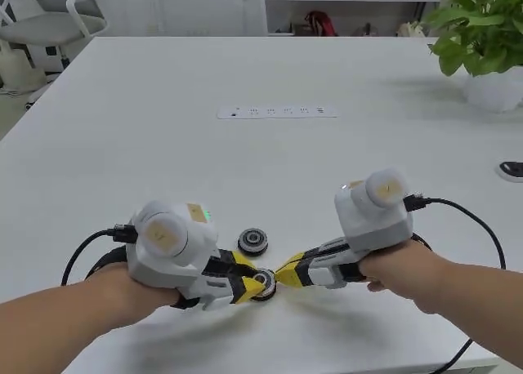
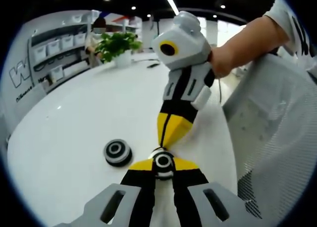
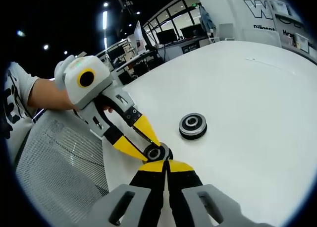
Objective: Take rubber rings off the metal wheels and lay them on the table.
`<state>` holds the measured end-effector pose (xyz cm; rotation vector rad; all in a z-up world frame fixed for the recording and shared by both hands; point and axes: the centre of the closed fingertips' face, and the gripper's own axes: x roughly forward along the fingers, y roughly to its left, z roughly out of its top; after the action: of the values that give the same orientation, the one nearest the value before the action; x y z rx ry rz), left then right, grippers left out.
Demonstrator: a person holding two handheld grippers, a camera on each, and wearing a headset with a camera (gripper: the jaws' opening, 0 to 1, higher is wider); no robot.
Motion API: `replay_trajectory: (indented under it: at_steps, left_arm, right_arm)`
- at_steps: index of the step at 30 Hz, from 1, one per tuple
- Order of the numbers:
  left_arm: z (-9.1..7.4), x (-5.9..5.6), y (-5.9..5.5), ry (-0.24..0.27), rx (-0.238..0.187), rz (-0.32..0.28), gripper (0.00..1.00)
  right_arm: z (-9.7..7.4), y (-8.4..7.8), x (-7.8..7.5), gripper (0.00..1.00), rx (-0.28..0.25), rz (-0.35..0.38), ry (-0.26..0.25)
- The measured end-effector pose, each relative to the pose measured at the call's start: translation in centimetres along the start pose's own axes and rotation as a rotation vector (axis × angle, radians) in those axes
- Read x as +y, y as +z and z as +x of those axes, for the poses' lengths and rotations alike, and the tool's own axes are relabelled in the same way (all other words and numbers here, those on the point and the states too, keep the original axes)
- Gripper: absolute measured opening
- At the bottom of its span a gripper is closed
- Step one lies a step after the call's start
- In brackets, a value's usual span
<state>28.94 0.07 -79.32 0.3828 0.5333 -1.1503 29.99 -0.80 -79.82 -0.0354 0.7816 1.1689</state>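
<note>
A small metal wheel with a black rubber ring is clamped between the yellow tips of my left gripper, near the table's front edge. In the left gripper view the wheel sits between my left gripper's two spread jaws. My right gripper meets it from the right, its tips pinched together on the ring at the wheel's rim. In the right gripper view my right gripper has its jaws pressed together. A second ringed wheel lies flat on the table just behind.
A white power strip lies mid-table. A potted plant stands at the far right, with a small black object at the right edge. Chairs stand beyond the white table. Black cables trail from both grippers.
</note>
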Motion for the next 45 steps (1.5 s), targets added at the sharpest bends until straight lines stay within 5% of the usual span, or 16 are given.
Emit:
replay_trajectory:
  at_steps: [32,45]
  left_arm:
    - [0.0,0.0,0.1,0.008,0.013,0.014,0.12]
    - [0.2,0.2,0.2,0.015,-0.014,0.0,0.13]
  right_arm:
    - [0.2,1.4,2.8,0.0,-0.056,0.023,0.127]
    - [-0.1,0.8,1.2,0.0,-0.041,0.008,0.066]
